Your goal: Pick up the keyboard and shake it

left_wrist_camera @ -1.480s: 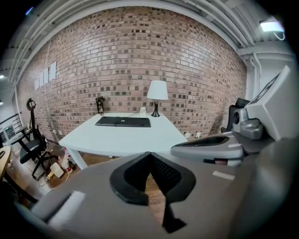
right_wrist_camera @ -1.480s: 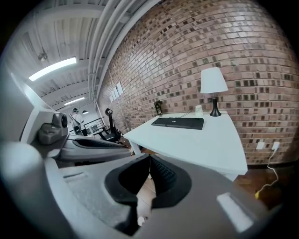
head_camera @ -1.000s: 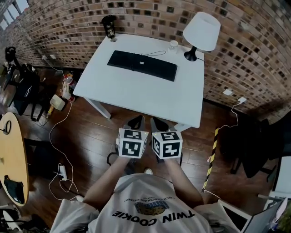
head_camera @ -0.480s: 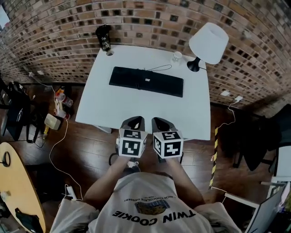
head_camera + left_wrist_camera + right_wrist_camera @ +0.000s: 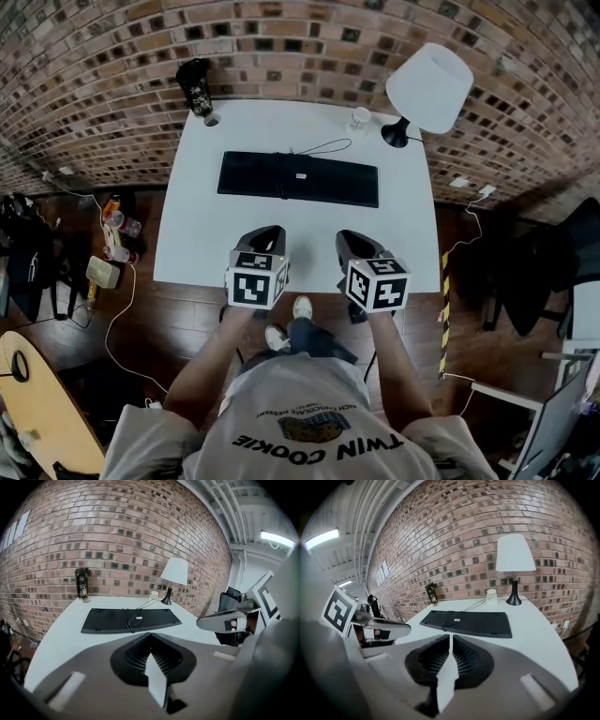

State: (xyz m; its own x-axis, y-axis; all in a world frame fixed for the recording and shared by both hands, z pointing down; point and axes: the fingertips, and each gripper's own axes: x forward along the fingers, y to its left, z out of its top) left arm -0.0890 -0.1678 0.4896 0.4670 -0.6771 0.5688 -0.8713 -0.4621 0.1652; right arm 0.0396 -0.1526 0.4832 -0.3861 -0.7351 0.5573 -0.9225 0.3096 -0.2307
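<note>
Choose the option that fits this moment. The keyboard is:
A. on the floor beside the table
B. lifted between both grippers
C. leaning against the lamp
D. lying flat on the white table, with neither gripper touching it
D: the keyboard lies flat on the table, while the left gripper and right gripper are shut, empty and short of it at the table's near edge.

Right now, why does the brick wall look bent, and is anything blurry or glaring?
Head view: the wide lens bows the brick wall. Left gripper view: black corners; keyboard sharp, the left gripper close to the lens soft. Right gripper view: the ceiling light glares; wall curves too.
</note>
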